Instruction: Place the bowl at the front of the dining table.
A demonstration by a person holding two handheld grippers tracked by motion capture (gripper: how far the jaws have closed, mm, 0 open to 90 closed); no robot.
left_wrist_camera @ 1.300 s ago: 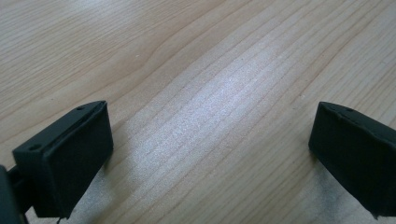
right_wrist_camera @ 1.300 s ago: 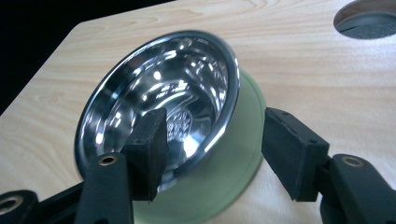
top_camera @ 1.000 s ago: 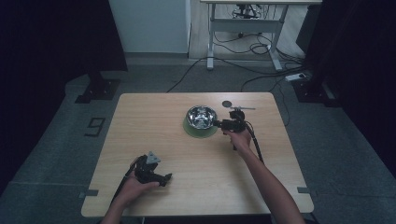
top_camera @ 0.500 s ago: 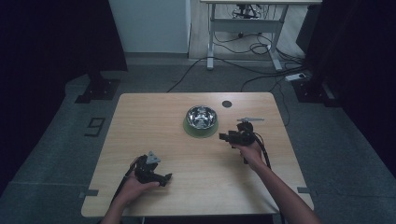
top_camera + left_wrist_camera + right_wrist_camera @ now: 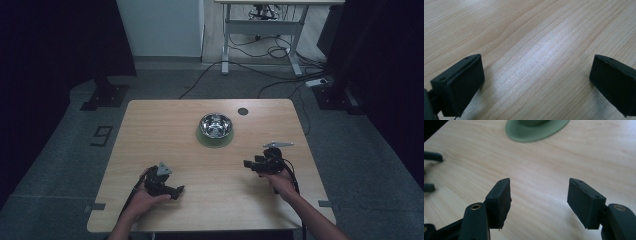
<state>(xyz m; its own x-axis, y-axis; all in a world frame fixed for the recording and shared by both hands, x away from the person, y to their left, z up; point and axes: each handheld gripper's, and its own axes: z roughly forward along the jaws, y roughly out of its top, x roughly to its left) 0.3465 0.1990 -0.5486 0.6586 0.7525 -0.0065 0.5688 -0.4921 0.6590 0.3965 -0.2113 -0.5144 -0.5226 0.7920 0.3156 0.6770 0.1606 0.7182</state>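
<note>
the steel bowl (image 5: 216,125) sits on its green, saucer-like base (image 5: 536,128) toward the table's far middle, well apart from both my grippers. my right gripper (image 5: 250,164) is near the right edge, its jaws just been opening, nothing between them. my left gripper (image 5: 178,190) rests near the front edge, jaws spread wide over bare pale wood-grain table (image 5: 539,45). the small dark disc (image 5: 243,111) beyond the bowl may be a cap.

Dim and grainy from above, with dark, almost black corners at 9 and 3 o'clock around the lit worktop (image 5: 165,135). Small glare on the metal bowl (image 5: 216,125). Much brighter close up: soft white sheen on the wood, near fingers (image 5: 499,202) slightly blurred, faint shadows under them.
</note>
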